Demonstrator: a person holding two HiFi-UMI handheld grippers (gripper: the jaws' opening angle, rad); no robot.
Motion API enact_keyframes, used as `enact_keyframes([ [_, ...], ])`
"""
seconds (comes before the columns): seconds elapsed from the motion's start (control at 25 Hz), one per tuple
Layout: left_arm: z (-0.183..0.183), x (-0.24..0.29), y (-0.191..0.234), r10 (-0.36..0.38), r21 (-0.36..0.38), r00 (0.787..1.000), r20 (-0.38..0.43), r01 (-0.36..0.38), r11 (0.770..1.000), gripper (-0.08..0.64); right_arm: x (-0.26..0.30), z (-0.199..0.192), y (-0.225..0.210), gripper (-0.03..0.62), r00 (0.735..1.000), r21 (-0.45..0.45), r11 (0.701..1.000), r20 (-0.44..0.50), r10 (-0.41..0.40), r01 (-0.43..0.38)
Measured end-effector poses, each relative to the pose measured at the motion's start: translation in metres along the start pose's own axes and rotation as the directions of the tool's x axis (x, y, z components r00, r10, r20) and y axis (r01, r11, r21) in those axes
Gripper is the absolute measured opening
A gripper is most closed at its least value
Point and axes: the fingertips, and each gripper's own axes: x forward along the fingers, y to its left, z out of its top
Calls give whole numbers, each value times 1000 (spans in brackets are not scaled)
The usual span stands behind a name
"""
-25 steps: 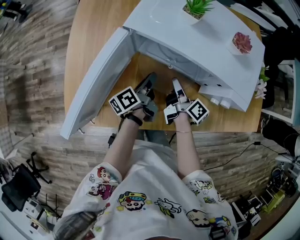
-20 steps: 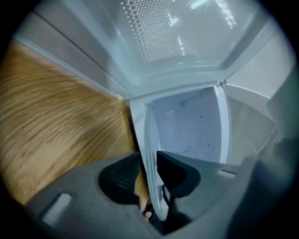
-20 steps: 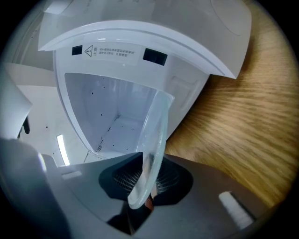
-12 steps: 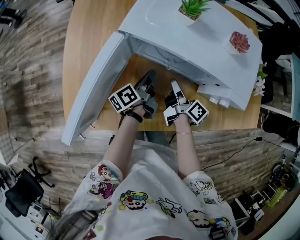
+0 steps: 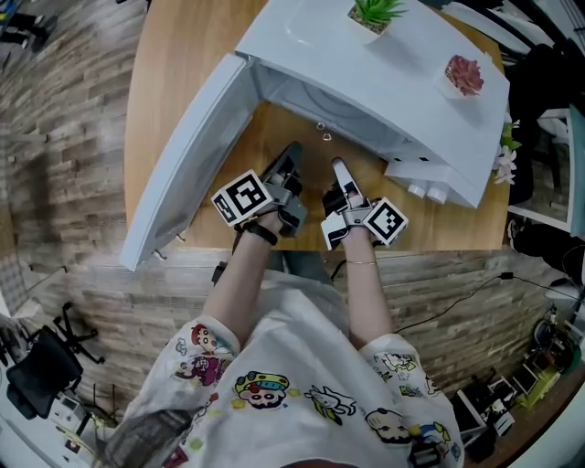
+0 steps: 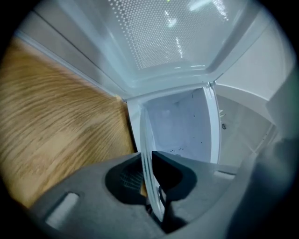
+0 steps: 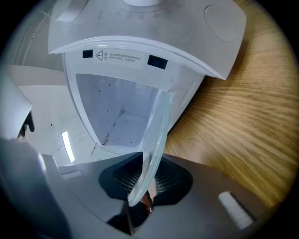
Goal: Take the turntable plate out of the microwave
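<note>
The clear glass turntable plate [image 6: 145, 140] shows edge-on in both gripper views, reaching toward the open cavity of the white microwave [image 5: 366, 64]. My left gripper [image 6: 147, 161] grips the plate's near rim; its jaws have just been closing on the glass. My right gripper [image 7: 150, 163] is shut on the plate [image 7: 156, 130] at the other side. In the head view the left gripper [image 5: 292, 151] and right gripper [image 5: 338, 166] sit side by side just in front of the microwave's opening, over the wooden table [image 5: 174, 55]. The glass itself is hard to make out there.
The microwave door [image 5: 183, 155] stands swung open to the left, close beside the left gripper. A green plant [image 5: 375, 14] and a pink one [image 5: 463, 75] stand on the microwave's top. The table's front edge lies just behind the hands.
Both grippers stay in about the same place before the opening. The head view has shifted slightly.
</note>
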Motion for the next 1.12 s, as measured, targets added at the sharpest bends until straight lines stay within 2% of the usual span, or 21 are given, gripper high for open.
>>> enact_keyframes([
  [0.36,-11,-24,-9,-24,-24,999,30,24,999,38,-17,-11,16,81,999,-16,999,-26,39,-39],
  [0.72,-27,-48,-25,-47,14,998,49,46,999,38,-42,-24,26,89,995,-22,997,-66,76,-77],
  [1.12,-42,-82,-45,-84,12,996,34,83,996,41,-70,-43,55,89,992,-64,993,-89,90,-96],
])
